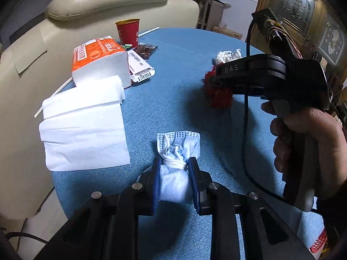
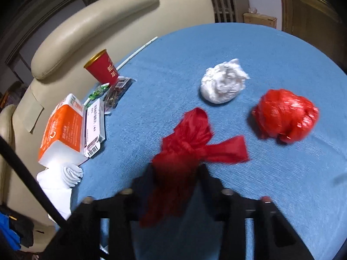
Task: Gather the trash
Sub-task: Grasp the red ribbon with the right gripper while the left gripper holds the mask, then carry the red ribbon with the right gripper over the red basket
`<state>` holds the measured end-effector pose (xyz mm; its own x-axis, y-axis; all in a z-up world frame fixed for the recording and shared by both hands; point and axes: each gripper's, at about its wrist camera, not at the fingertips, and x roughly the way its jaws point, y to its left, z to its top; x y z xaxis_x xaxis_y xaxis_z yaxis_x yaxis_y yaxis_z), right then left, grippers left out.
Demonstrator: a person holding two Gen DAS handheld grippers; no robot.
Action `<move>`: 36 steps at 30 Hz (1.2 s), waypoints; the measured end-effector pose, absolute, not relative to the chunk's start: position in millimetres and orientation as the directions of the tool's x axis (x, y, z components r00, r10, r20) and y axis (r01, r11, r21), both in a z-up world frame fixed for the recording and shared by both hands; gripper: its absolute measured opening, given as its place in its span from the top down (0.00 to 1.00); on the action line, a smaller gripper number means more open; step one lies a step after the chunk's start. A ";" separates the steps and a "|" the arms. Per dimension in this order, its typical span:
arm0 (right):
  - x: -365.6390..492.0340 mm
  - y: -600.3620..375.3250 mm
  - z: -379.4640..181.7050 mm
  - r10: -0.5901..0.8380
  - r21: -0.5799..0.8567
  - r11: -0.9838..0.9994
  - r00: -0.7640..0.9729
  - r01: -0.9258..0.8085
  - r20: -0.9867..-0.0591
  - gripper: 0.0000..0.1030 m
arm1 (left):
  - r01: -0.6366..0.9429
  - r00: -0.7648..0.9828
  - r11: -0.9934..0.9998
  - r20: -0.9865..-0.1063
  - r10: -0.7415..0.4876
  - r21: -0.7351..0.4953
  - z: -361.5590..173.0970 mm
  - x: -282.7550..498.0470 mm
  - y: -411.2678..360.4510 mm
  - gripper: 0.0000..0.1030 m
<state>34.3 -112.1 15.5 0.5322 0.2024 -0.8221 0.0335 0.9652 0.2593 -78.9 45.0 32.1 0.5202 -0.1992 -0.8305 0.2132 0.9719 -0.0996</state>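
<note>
My left gripper (image 1: 174, 164) is shut on a balled-up blue face mask (image 1: 176, 149), held just above the blue tablecloth (image 1: 184, 99). My right gripper (image 2: 176, 169) is shut on a crumpled red plastic bag (image 2: 190, 143), lifted over the table; it shows from the side in the left wrist view (image 1: 216, 80), with the red bag (image 1: 221, 96) hanging below it. A crumpled white bag (image 2: 223, 82) and a balled red bag (image 2: 286, 117) lie on the cloth beyond it.
At the left edge are an orange tissue pack (image 1: 97, 60) with loose white tissues (image 1: 84, 127), a red paper cup (image 2: 102, 67), a barcoded box (image 2: 94, 125), dark wrappers (image 2: 118, 91) and a white straw (image 2: 136, 52). A cream sofa (image 1: 65, 17) stands behind the table.
</note>
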 end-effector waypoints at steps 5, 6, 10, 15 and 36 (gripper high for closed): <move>16.3 -116.9 21.1 0.180 0.216 0.976 0.538 0.003 -0.824 0.65 | 0.206 0.524 0.973 -0.828 -0.201 -0.106 33.2 -77.0 39.2 0.75; 11.0 -118.9 22.7 0.177 0.212 0.977 0.540 0.003 -0.823 0.65 | 0.209 0.527 0.972 -0.826 -0.202 -0.105 34.2 -77.8 36.4 0.75; -32.0 -144.8 30.0 0.148 0.192 0.981 0.554 0.022 -0.819 0.65 | 0.229 0.530 0.968 -0.820 -0.215 -0.106 38.7 -86.1 22.3 0.75; -98.5 -182.5 40.6 0.121 0.192 0.980 0.578 0.062 -0.807 0.65 | 0.268 0.518 0.958 -0.823 -0.233 -0.103 42.0 -102.3 -4.3 0.75; -311.8 -267.9 73.8 0.071 0.336 0.912 0.716 0.236 -0.695 0.65 | 0.463 0.515 0.886 -0.814 -0.269 0.000 56.2 -195.5 -109.2 0.75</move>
